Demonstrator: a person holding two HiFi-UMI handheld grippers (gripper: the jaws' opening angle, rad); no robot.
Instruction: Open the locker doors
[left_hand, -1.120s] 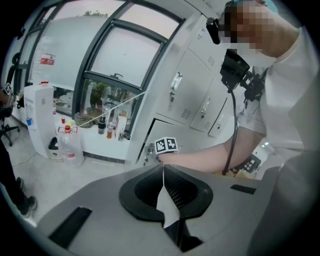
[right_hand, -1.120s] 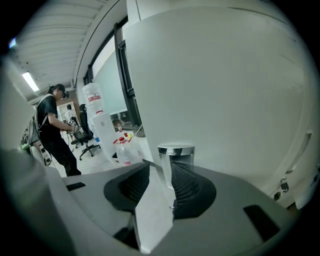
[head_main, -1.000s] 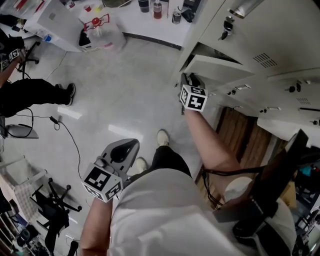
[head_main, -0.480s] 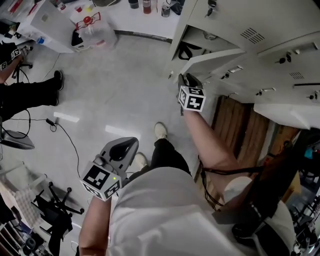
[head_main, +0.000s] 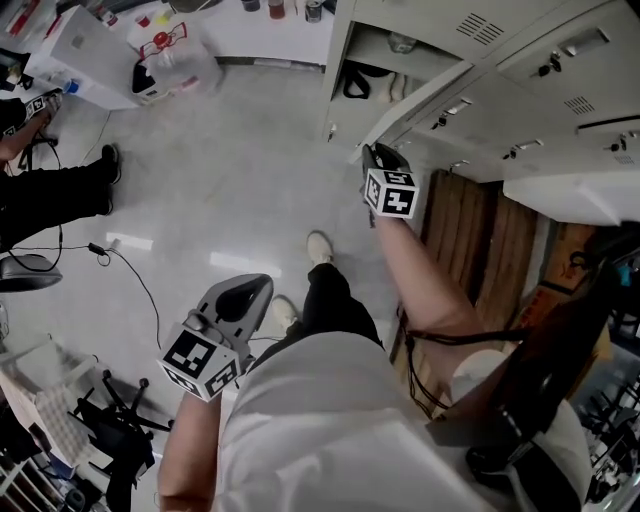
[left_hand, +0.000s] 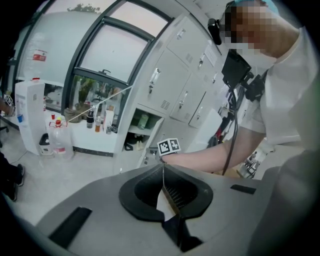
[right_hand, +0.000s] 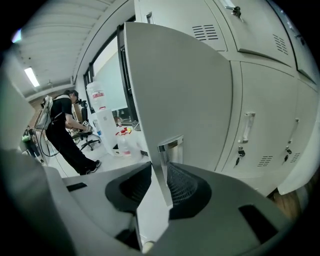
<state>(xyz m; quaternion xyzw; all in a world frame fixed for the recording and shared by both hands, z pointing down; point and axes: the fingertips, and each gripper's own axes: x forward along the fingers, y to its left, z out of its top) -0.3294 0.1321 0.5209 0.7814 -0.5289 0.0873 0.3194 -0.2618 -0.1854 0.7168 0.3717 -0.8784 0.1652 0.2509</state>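
The grey locker door (head_main: 420, 100) stands swung out from its compartment (head_main: 385, 45), which holds a dark bag and a bottle. My right gripper (head_main: 372, 152) is shut on the door's free edge. In the right gripper view the door (right_hand: 180, 85) fills the top, and its chrome handle (right_hand: 171, 146) and edge run between the jaws of that gripper (right_hand: 159, 162). My left gripper (head_main: 255, 288) hangs low over the floor beside my body, away from the lockers. Seen in its own view, the left gripper (left_hand: 162, 167) is shut on nothing.
Closed lockers (head_main: 560, 90) with handles and keys (right_hand: 245, 130) continue to the right. A wooden panel (head_main: 480, 250) lies below them. A person in black (head_main: 50, 190) works at the left. A water jug (head_main: 180, 60), a floor cable (head_main: 125, 262) and a chair (head_main: 110, 420) are nearby.
The locker door has swung wider with my right gripper on its edge, showing more of the compartment. The lockers have slid up and left in the head view. My left gripper shifted slightly.
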